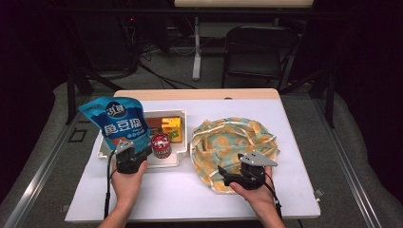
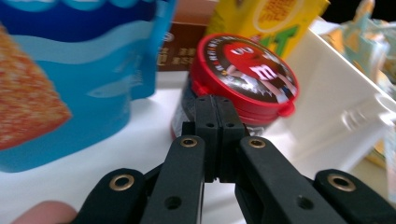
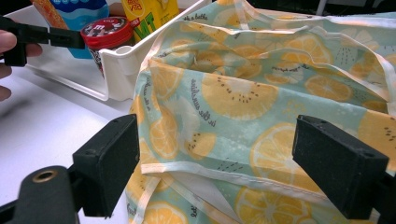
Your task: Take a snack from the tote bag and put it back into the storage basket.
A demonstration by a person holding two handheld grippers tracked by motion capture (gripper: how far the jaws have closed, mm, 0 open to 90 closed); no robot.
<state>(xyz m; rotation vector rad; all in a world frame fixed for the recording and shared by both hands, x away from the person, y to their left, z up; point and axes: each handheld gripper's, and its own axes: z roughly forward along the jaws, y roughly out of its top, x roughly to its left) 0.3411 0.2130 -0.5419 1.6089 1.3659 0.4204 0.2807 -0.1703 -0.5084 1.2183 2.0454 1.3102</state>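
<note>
Your left tongs (image 1: 142, 153) sit near the counter's (image 1: 157, 194) front-left part, at the front rim of the white tray (image 1: 179, 153). In the left gripper view those tongs (image 2: 215, 105) are pressed fully together with nothing between them, their tips just in front of the red-lidded candy jar (image 2: 245, 79); you cannot tell from that view whether they touch its side. The jar (image 1: 160, 145) stands upright inside the tray, close to its front wall. Behind it a yellow carton (image 1: 171, 127) and a brown packet (image 1: 154, 125) lie toward the tray's back, and a tall blue snack pouch (image 1: 116, 121) stands at the tray's left end, rising above its rim.

Your right tongs (image 1: 223, 175) are over the front edge of the lemon-print cloth (image 1: 233, 137), which lies crumpled on the right half of the counter, just beside the tray's right wall. In the right gripper view these tongs (image 3: 217, 165) are spread wide, one finger to each side, and the cloth (image 3: 243, 93) with its pale hem band lies between and beyond them; they hold nothing. That view also catches the tray's corner (image 3: 122, 63), the jar (image 3: 108, 31) behind it, and your left hand (image 3: 7, 56) with its tongs reaching in from the left edge
</note>
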